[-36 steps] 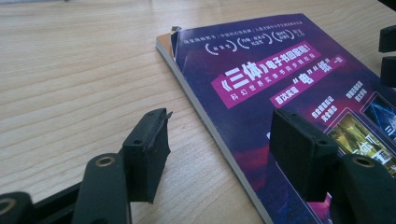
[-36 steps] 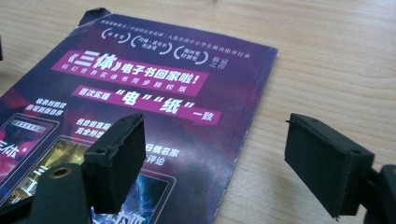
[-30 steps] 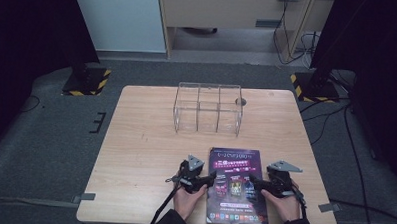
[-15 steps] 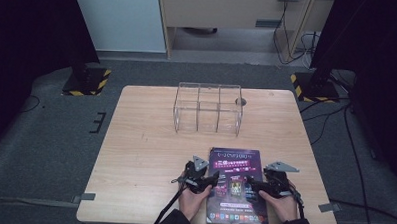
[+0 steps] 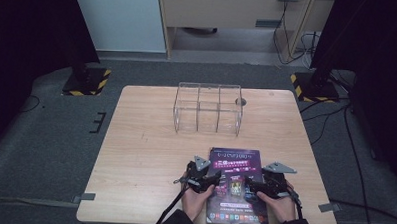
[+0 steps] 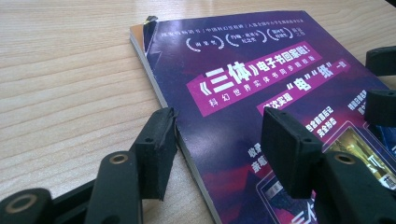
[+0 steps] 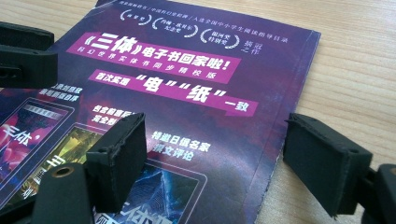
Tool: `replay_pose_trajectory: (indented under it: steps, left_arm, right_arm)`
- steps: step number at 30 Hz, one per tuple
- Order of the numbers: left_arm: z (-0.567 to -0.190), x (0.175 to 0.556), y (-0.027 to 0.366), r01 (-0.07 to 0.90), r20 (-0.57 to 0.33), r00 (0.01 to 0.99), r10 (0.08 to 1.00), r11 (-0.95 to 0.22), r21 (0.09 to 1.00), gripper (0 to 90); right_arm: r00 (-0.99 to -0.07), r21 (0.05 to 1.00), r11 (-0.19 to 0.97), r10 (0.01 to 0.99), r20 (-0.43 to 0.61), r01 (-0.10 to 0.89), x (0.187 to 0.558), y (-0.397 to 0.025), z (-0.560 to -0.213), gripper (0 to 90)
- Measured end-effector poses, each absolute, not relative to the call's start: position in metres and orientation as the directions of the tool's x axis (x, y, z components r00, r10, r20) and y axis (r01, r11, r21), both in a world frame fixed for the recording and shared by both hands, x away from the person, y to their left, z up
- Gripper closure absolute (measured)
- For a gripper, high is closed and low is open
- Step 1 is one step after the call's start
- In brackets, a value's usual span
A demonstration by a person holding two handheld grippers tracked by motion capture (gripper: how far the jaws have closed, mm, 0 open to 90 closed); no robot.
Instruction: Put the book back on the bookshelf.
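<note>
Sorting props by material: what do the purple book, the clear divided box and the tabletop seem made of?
Book: paper with a glossy printed cover, sheen and page edges showing. Divided box: probably clear acrylic, see-through with bright edges. Table: pale wood or wood-look laminate, matte, visible grain.

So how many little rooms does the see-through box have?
3, side by side in the clear box at the far middle of the table: left, middle and right. All look empty.

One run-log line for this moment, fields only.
left tool: open, straddling magazine left edge | right tool: open, straddling right edge | magazine: flat on table
</note>
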State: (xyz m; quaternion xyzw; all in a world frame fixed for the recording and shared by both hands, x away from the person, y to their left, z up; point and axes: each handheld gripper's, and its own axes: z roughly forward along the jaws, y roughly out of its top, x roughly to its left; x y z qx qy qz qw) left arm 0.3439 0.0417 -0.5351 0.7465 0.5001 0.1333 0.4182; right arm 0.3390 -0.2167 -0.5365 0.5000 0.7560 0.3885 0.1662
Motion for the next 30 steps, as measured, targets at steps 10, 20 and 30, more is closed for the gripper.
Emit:
replay_pose_trajectory:
  steps: [10,20,30]
  left_arm:
    - [-0.535,0.346,0.037,0.631,-0.194,0.454,0.87,-0.16,0.759,41.2]
    - [-0.536,0.347,0.04,0.646,-0.247,0.418,0.874,-0.095,0.757,46.6]
    - [-0.532,0.339,0.05,0.6,-0.344,0.445,0.827,0.01,0.8,51.0]
  right_arm:
    - [-0.438,0.759,0.188,0.888,0.141,0.624,0.339,-0.217,-0.537,22.1]
    - [-0.435,0.755,0.199,0.892,0.124,0.624,0.338,-0.215,-0.537,22.2]
    - [-0.435,0.757,0.192,0.89,0.133,0.625,0.339,-0.216,-0.537,22.7]
